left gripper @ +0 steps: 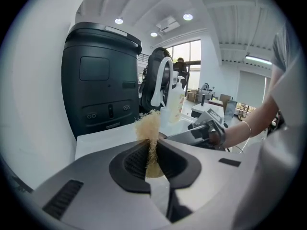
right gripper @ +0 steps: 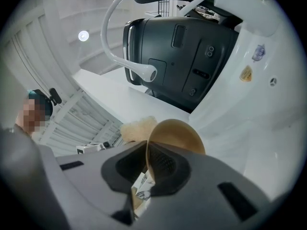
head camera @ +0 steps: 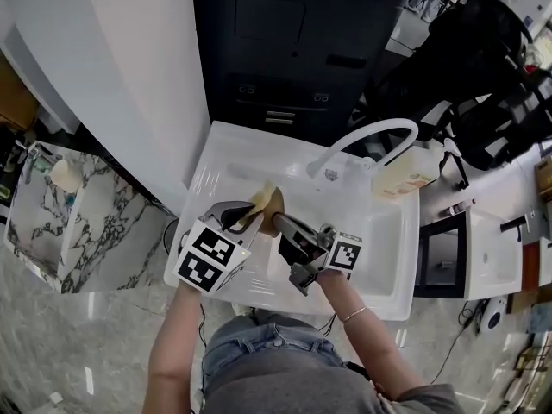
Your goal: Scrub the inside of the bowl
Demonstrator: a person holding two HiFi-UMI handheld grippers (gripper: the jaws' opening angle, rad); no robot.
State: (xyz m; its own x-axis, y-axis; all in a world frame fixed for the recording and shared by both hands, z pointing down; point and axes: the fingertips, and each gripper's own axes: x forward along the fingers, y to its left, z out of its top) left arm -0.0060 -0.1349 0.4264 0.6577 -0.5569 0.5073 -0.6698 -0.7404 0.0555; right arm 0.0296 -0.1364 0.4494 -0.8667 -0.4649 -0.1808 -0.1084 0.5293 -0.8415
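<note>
A tan bowl (right gripper: 178, 134) is held by its rim, tilted over the white sink (head camera: 388, 257), with my right gripper (right gripper: 147, 164) shut on it. In the head view the bowl (head camera: 274, 205) sits mid-sink ahead of the right gripper (head camera: 291, 235). My left gripper (left gripper: 151, 157) is shut on a pale fibrous scrub pad (left gripper: 149, 128), which sticks up past the jaws. From above, the scrub pad (head camera: 261, 198) touches the bowl's left side, just beyond the left gripper (head camera: 237, 218). The pad (right gripper: 136, 128) also shows behind the bowl's rim in the right gripper view.
A white curved faucet (head camera: 366, 136) arches over the sink's far side, with a soap bottle (head camera: 404, 178) to its right. A dark cabinet-like machine (head camera: 285, 50) stands behind the sink. A marble counter (head camera: 60, 222) lies to the left.
</note>
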